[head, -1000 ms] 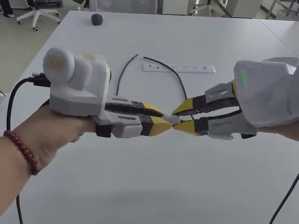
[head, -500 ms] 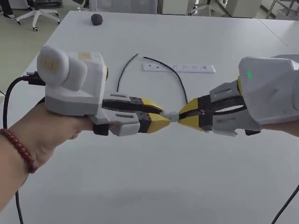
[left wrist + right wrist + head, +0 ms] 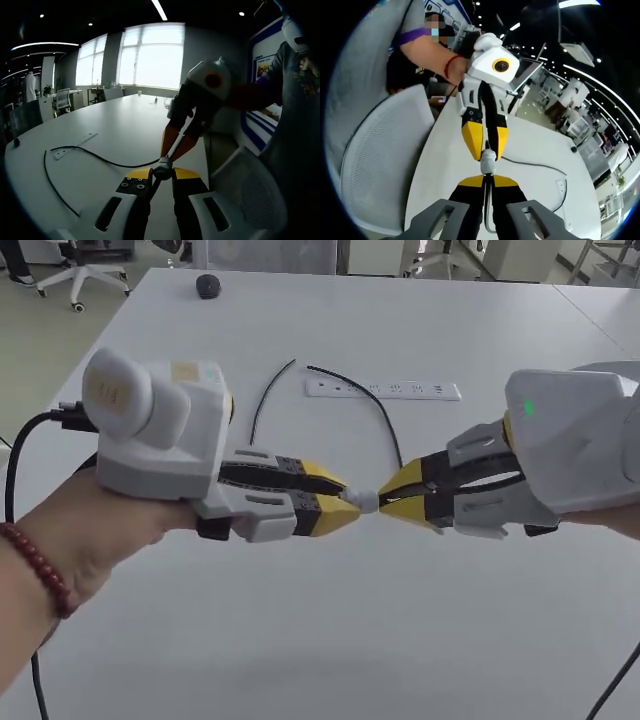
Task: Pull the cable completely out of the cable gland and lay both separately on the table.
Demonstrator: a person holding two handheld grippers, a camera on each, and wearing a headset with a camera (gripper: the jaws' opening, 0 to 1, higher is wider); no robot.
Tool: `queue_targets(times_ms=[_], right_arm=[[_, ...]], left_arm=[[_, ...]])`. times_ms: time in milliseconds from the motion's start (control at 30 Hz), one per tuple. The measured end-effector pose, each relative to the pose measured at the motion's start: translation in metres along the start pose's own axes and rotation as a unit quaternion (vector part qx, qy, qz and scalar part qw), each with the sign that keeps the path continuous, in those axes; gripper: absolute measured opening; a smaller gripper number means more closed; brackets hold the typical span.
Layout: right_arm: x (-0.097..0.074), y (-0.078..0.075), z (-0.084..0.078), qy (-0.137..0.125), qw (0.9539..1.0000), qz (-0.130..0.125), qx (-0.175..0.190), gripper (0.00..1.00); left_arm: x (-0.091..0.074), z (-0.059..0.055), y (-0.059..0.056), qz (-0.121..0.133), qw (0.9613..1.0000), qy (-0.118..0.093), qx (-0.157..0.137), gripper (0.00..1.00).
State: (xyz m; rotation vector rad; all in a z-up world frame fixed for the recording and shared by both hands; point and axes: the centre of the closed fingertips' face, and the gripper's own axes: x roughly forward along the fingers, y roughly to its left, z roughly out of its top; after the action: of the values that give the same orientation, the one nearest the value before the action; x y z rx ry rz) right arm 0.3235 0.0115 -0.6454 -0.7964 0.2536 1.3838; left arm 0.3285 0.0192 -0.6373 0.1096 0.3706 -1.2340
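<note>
Near half of the surface is bare: open room under and in front of the tools. Middle is blocked: left gripper clamped on the cable gland, right gripper clamped on the cable, tip to tip. Behind them the cable loops, then the power strip. Small dark object at far edge, well apart.

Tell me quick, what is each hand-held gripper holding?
Left hand-held gripper: closed on the small white plastic cable gland.
Right hand-held gripper: closed on the thin black cable.
</note>
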Motion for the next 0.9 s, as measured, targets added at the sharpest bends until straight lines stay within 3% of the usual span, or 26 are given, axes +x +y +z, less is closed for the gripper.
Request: queue_targets(times_ms=[400, 900], right_arm=[[0.0, 0.008, -0.011, 0.023, 0.9997, 0.003, 0.0, 0.0], [-0.004, 0.01, -0.029, 0.042, 0.9987, -0.006, 0.028, 0.0]], left_arm=[[-0.004, -0.004, -0.004, -0.004, 0.9997, 0.01, 0.022, 0.16], [-0.004, -0.002, -0.007, -0.012, 0.9993, 0.004, 0.036, 0.16]])
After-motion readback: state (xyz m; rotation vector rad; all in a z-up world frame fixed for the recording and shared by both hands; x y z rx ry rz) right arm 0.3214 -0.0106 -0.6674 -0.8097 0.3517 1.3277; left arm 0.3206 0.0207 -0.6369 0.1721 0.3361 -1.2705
